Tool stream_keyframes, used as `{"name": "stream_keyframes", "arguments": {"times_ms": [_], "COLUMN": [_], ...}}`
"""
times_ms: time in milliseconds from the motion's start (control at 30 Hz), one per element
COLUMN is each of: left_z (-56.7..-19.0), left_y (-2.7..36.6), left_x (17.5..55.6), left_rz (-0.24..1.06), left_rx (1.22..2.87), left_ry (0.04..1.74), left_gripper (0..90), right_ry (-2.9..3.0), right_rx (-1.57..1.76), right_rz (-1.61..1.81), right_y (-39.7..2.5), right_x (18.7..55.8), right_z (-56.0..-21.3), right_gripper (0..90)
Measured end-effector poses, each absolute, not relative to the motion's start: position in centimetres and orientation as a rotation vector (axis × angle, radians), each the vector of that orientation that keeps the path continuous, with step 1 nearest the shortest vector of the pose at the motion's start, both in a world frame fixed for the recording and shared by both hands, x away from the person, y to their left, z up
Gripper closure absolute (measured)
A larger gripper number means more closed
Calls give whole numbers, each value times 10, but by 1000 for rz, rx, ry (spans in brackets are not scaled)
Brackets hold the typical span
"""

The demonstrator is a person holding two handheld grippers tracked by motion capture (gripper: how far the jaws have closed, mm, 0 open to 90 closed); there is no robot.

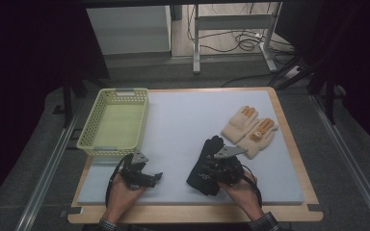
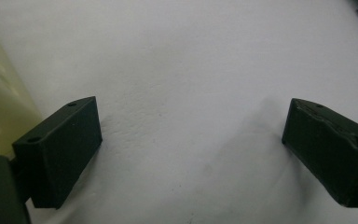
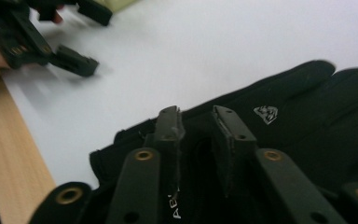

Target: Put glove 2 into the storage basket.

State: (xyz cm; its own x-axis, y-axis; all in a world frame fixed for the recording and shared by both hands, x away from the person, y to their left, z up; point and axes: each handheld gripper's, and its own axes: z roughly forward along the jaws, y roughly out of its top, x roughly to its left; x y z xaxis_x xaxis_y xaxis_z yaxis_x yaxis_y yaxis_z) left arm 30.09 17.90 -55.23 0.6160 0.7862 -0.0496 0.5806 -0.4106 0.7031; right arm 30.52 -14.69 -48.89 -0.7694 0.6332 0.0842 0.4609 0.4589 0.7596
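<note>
A black glove lies on the white mat at the front, right of middle. My right gripper rests on its cuff end. In the right gripper view the two jaws of my right gripper stand close together with a fold of the black glove pinched between them. My left gripper sits at the front left, just in front of the basket, open over bare mat. Its jaws are spread wide with nothing between them. The left gripper also appears off to the side in the right gripper view.
A yellow mesh basket stands at the back left, its wall close to my left jaw. A pair of beige knit gloves lies at the right. The wooden table edge borders the mat.
</note>
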Motion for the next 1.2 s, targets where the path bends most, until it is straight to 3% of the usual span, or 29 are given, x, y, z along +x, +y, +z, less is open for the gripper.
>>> {"name": "stream_keyframes", "arguments": {"times_ms": [267, 300, 333, 400, 433, 667, 700, 733, 800, 867, 933, 967, 1200], "left_z": [-552, -552, -552, -552, -552, -552, -552, -552, -552, -552, -552, -552, -552], "left_y": [179, 179, 179, 179, 179, 179, 179, 179, 179, 179, 179, 179, 179], "left_x": [301, 301, 301, 301, 301, 301, 301, 301, 301, 301, 301, 301, 301], "left_rz": [378, 378, 378, 378, 377, 377, 377, 377, 378, 378, 378, 378, 377], "left_rx": [2140, 2140, 2140, 2140, 2139, 2137, 2140, 2140, 2140, 2140, 2140, 2140, 2141], "left_ry": [1069, 1069, 1069, 1069, 1070, 1072, 1070, 1070, 1069, 1068, 1068, 1069, 1069], "left_gripper": [49, 49, 49, 49, 50, 49, 49, 49, 49, 50, 50, 50, 50], "right_ry": [2578, 2590, 2604, 2594, 2598, 2542, 2548, 2548, 2571, 2595, 2620, 2603, 2572], "right_rx": [846, 837, 823, 806, 810, 780, 782, 782, 802, 816, 810, 787, 788], "right_rz": [1230, 1204, 1164, 1106, 1144, 1161, 1150, 1150, 1141, 1128, 1097, 1032, 1066], "right_y": [-128, -124, -120, -116, -117, -119, -118, -118, -119, -118, -117, -114, -114], "right_x": [299, 300, 300, 299, 299, 299, 302, 302, 305, 306, 305, 302, 299], "right_z": [-498, -503, -509, -514, -512, -490, -490, -490, -496, -503, -511, -516, -504], "right_gripper": [608, 622, 745, 778, 866, 871, 735, 735, 615, 571, 599, 768, 778]}}
